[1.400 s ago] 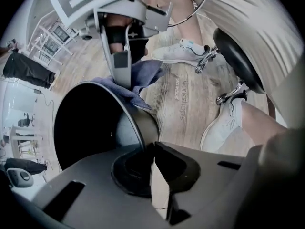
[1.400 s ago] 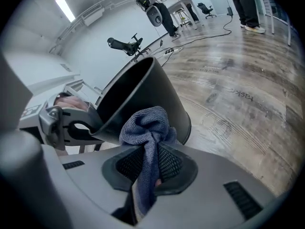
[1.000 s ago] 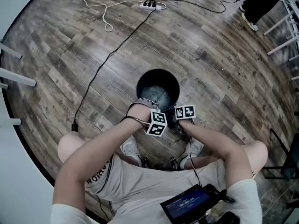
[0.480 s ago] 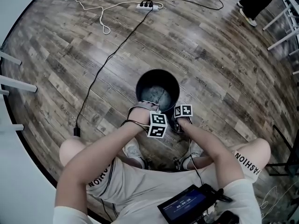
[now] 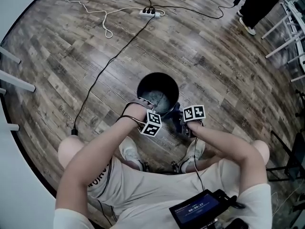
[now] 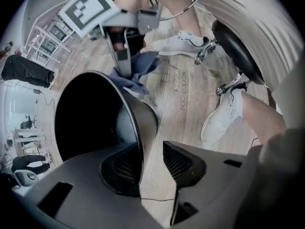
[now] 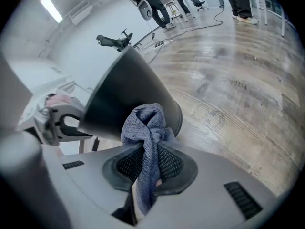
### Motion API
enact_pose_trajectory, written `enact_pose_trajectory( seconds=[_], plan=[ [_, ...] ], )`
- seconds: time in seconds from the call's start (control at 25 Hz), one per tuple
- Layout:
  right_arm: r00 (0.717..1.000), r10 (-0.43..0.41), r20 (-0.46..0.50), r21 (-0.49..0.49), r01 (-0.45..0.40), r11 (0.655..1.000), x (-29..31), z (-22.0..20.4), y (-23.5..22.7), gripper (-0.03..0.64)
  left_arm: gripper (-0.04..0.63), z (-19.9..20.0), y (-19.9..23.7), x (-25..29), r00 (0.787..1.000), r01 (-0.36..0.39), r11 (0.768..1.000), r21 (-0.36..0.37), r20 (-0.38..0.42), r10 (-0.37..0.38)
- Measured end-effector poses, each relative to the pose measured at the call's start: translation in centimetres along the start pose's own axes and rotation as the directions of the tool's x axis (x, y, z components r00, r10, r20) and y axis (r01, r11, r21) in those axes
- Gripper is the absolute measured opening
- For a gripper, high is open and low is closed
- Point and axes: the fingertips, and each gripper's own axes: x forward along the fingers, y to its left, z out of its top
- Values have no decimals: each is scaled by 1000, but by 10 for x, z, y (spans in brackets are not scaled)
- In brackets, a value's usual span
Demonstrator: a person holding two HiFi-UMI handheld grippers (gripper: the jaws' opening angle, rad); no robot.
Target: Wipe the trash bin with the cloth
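The black round trash bin stands on the wood floor in front of me. My left gripper points down over its near rim. Its jaws have just been opening and now straddle the bin wall, with a gap beside the outer pad. My right gripper is shut on a blue-grey cloth, held just outside the bin. In the head view the right gripper and the cloth are at the bin's near right side. The left gripper view shows the cloth hanging beside the bin.
A power strip and cables lie on the floor beyond the bin. Another person's legs stand at the far right. My shoes are just below the bin. A screen device hangs at my waist.
The right gripper has lifted a little and shifted right with the cloth. The left hand's marker cube has slid left along the bin's near rim.
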Motion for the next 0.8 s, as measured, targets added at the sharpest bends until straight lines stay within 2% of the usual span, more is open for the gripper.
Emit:
enact_pose_trajectory(
  seconds=[0.16, 0.28, 0.4, 0.56, 0.8],
  plan=[
    [996, 67, 60, 5, -67, 998, -39, 16, 37, 58, 133, -5, 4, 5, 999, -49, 998, 46, -22, 50],
    [990, 103, 97, 12, -105, 994, -59, 22, 57, 58, 57, -2, 9, 4, 997, -68, 997, 37, -27, 69],
    [985, 124, 119, 18, -127, 992, -62, 23, 66, 58, 54, -2, 10, 3, 998, -56, 998, 29, -30, 57],
    [987, 113, 111, 7, -115, 993, -46, 23, 59, 58, 48, -1, 10, 3, 998, -53, 998, 40, -35, 54],
    [994, 61, 86, -31, -59, 998, -7, 19, 24, 58, 32, 8, 5, 0, 999, -39, 999, 35, -20, 39]
  ],
)
